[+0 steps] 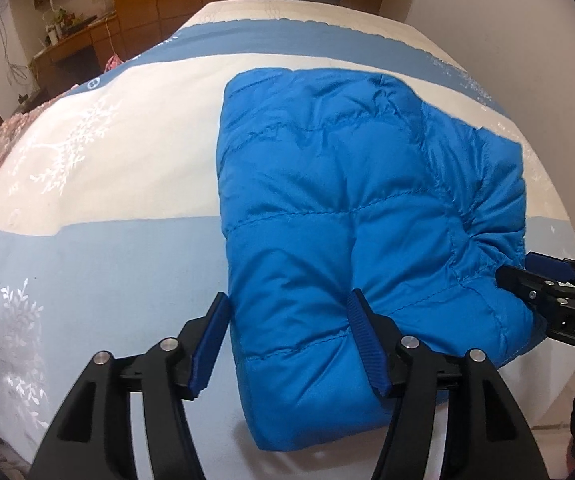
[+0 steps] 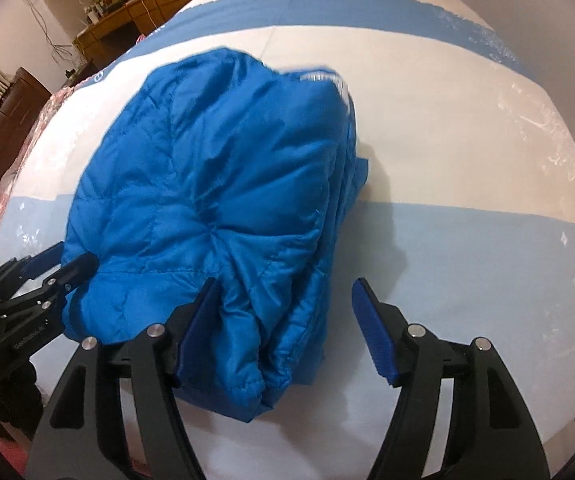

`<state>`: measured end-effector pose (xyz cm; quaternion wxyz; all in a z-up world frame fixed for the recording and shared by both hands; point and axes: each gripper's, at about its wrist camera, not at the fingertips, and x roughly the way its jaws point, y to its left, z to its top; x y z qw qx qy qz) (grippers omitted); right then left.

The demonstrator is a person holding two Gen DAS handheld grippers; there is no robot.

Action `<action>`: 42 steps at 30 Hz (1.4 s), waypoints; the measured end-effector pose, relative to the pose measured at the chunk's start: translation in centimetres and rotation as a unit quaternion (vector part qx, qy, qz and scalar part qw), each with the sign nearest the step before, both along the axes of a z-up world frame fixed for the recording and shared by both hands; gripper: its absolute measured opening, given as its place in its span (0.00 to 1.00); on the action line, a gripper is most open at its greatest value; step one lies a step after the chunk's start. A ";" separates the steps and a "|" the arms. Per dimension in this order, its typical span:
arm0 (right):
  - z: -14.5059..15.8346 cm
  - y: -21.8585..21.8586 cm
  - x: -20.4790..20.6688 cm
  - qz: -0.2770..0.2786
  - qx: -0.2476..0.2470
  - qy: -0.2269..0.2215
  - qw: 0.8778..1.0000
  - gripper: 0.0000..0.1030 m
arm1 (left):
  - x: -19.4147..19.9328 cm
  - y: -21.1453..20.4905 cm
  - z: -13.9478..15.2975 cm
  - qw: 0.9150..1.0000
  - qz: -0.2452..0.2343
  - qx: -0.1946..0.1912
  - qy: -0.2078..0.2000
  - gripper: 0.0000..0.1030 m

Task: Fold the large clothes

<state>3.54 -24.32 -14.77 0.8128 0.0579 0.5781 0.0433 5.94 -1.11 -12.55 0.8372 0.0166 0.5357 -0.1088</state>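
A blue quilted puffer jacket [image 1: 343,200] lies folded into a thick bundle on the bed; it also shows in the right wrist view [image 2: 215,200]. My left gripper [image 1: 287,308] is open, its jaws straddling the bundle's near left part, the right finger pressed into the fabric. It shows at the left edge of the right wrist view [image 2: 63,264]. My right gripper [image 2: 287,300] is open around the bundle's near right corner, with layered edges between the jaws. It shows at the right edge of the left wrist view [image 1: 523,268], touching the jacket's side.
The bed cover [image 1: 107,248] has cream and light blue bands with white leaf prints. A wooden desk with clutter [image 1: 75,36] and wardrobes stand beyond the far left. A dark cabinet [image 2: 3,120] stands left of the bed. A white wall [image 1: 507,20] lies on the right.
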 end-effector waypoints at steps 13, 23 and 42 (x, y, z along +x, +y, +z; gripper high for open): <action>4.5 -1.4 -2.1 -0.008 0.015 -0.033 0.999 0.79 | -1.9 1.0 3.3 1.000 0.018 0.011 0.002 0.62; 7.5 -1.2 -5.9 0.000 0.014 -0.052 0.999 0.89 | -4.4 2.0 6.6 0.999 0.032 0.025 -0.017 0.77; 10.0 0.7 -9.9 0.000 -0.012 -0.052 0.999 0.91 | -8.8 1.5 9.8 0.999 0.031 0.019 -0.018 0.82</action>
